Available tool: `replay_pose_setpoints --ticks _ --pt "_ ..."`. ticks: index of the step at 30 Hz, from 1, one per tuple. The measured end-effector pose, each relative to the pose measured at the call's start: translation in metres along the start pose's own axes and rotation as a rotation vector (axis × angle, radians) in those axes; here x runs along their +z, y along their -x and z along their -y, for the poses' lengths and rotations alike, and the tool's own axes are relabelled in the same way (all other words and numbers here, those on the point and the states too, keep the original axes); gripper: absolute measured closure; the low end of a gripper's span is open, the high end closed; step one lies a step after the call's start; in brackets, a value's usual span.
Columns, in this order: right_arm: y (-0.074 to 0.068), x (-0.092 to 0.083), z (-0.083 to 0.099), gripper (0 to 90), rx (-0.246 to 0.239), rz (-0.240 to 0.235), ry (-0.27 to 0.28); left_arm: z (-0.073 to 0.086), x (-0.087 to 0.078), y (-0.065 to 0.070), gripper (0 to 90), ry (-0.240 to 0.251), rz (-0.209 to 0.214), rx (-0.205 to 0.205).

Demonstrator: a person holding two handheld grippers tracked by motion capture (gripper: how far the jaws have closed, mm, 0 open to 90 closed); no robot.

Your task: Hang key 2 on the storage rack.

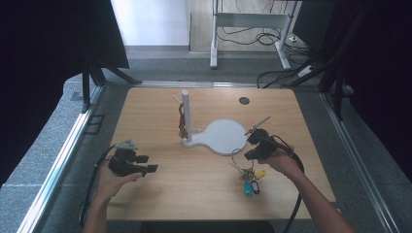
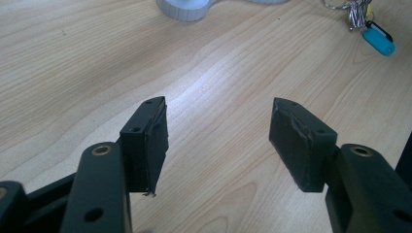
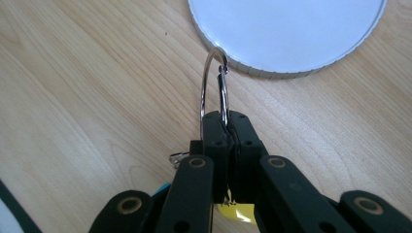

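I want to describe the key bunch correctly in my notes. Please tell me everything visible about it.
The key bunch is a large, thin, silvery metal ring carrying metal keys and plastic tags: one blue, one yellow, one dark. The right gripper is shut on the ring's lower part, so the loop stands up out of the jaws near the rim of the white round stand base. The keys and tags hang low near the wooden table; whether they touch it is unclear.

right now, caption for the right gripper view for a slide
Right claw shut on a silver metal key ring beside the white round stand base.
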State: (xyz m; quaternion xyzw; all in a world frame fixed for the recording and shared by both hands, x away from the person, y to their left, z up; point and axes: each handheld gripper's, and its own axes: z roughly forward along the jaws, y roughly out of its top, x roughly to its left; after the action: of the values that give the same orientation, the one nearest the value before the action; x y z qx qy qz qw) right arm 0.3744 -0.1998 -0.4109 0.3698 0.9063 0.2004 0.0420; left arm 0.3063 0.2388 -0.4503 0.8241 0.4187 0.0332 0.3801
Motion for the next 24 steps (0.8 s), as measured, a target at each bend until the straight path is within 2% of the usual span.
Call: replay_pose_setpoints --ticks 10,17,24 --pt "-0.003 -0.020 -0.008 87.6 -0.013 0.006 0.036 0.001 -0.001 -0.001 39.9 0.005 0.001 -0.002" --pt "-0.007 -0.030 -0.018 87.6 -0.037 0.012 0.032 0.001 -0.001 -0.002 40.0 0.001 0.005 -0.001" --pt "-0.007 -0.038 -0.030 87.6 -0.040 0.014 0.050 0.002 -0.001 -0.003 40.0 0.003 0.007 -0.005"
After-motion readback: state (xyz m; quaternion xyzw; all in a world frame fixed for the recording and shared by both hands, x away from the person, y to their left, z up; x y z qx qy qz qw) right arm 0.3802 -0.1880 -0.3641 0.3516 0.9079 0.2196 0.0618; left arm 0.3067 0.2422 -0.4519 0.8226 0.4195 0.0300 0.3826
